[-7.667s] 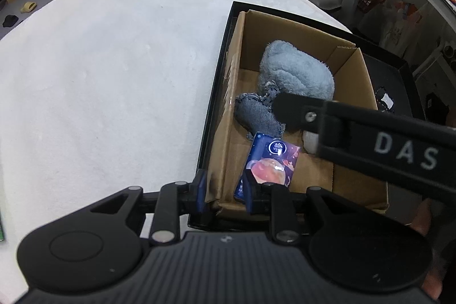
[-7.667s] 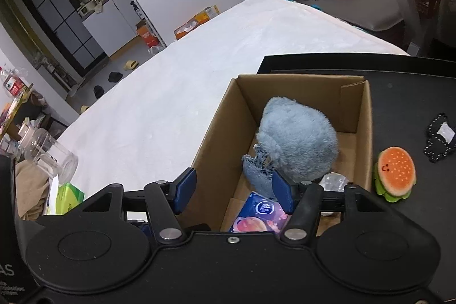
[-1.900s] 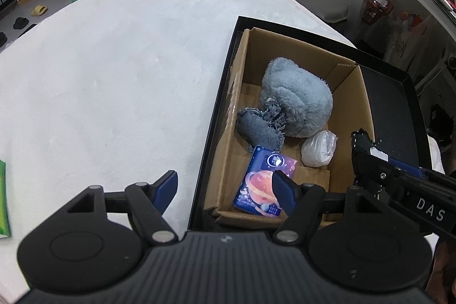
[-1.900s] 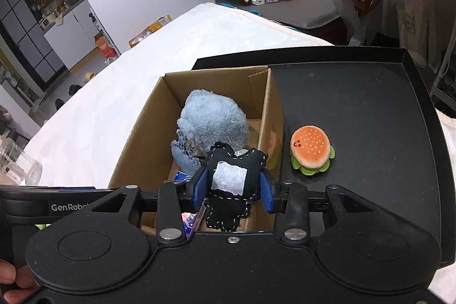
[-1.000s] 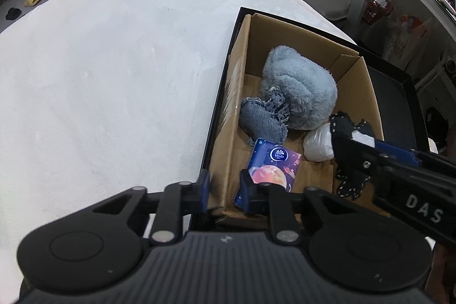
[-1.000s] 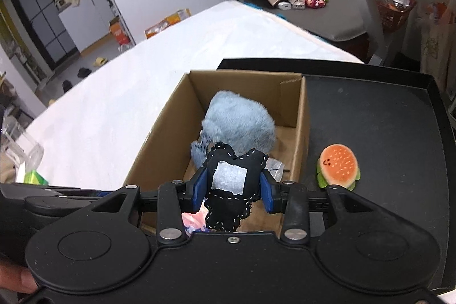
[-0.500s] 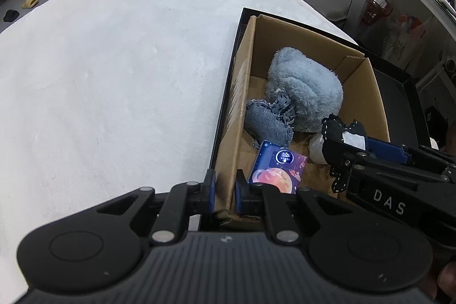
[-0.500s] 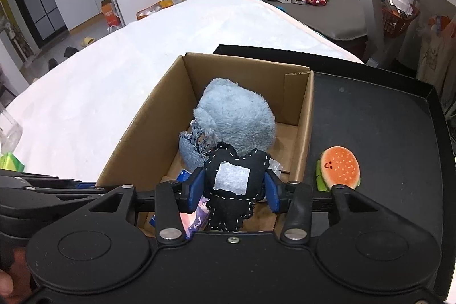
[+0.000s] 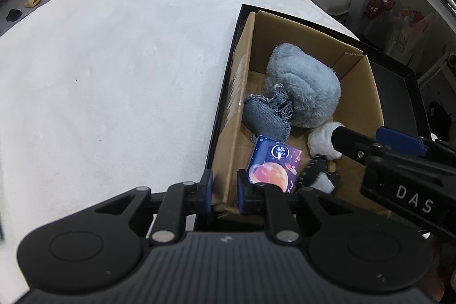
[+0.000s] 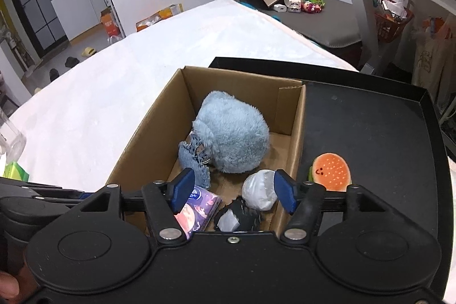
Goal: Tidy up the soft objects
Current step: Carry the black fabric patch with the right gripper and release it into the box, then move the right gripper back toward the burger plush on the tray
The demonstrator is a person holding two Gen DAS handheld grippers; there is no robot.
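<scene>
A cardboard box (image 9: 367,93) (image 10: 148,138) holds a fluffy blue plush (image 9: 302,87) (image 10: 233,133), a denim heart (image 9: 265,116) (image 10: 193,158), a purple tissue pack (image 9: 273,161) (image 10: 196,207), a white wad (image 9: 320,137) (image 10: 260,190) and a black stitched pouch (image 9: 316,175) (image 10: 236,217). My left gripper (image 9: 223,187) is shut on the box's near left wall. My right gripper (image 10: 233,187) is open over the box's near end, just above the pouch; it shows in the left wrist view (image 9: 379,141). A burger plush (image 10: 332,171) lies on the black tray (image 10: 370,116) right of the box.
The tray and box sit on a white fuzzy surface (image 9: 114,70). A green pack (image 10: 15,171) and a glass jar (image 10: 10,138) stand at the left. Floor clutter and a metal table leg (image 10: 359,10) lie beyond.
My right gripper opened and let go of the black pouch, which now lies in the box by the tissue pack. My left gripper stays clamped on the box wall.
</scene>
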